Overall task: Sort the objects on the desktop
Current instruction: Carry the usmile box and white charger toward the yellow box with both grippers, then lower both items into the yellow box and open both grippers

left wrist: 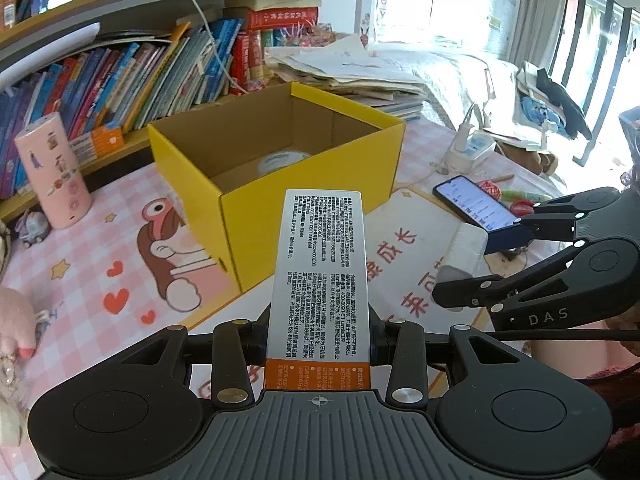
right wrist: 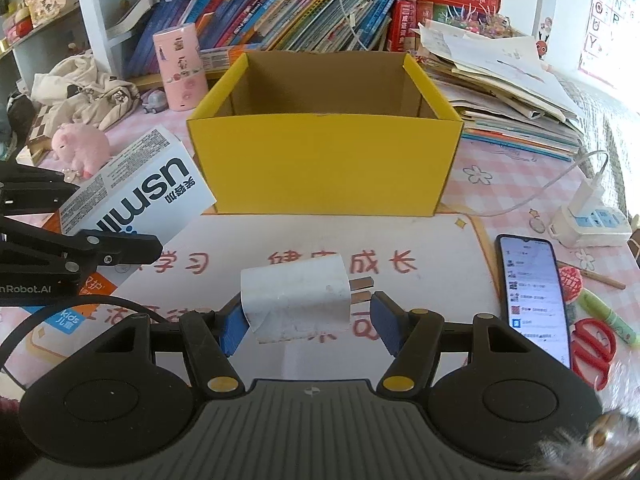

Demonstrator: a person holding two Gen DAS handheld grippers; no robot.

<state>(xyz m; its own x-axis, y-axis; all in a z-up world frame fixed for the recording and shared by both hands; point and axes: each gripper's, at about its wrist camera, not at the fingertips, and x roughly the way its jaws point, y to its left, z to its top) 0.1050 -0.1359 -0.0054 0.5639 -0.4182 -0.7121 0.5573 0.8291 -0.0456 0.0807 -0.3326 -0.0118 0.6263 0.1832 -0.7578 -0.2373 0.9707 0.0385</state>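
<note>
A white carton [left wrist: 320, 264] with small print and an orange end stands clamped between the jaws of my left gripper [left wrist: 320, 344], tilted toward the open yellow box [left wrist: 248, 220]. In the right wrist view the same carton [right wrist: 140, 188] and left gripper [right wrist: 80, 248] hang at the left. My right gripper [right wrist: 306, 320] is shut on a white charger plug [right wrist: 296, 296], its blue pads [right wrist: 232, 328] at the plug's body end and prong end, above the desk mat in front of the yellow box [right wrist: 320, 164]. From the left wrist view, the right gripper [left wrist: 472, 268] is at the right. A white roll [left wrist: 280, 160] lies inside the box.
A lit phone [right wrist: 532, 300], red scissors [right wrist: 592, 348] and a power strip [right wrist: 592, 224] lie right of the mat. A pink cylinder [right wrist: 182, 68] and pink plush [right wrist: 80, 148] sit at the left. Stacked papers [right wrist: 500, 80] and a bookshelf stand behind the box.
</note>
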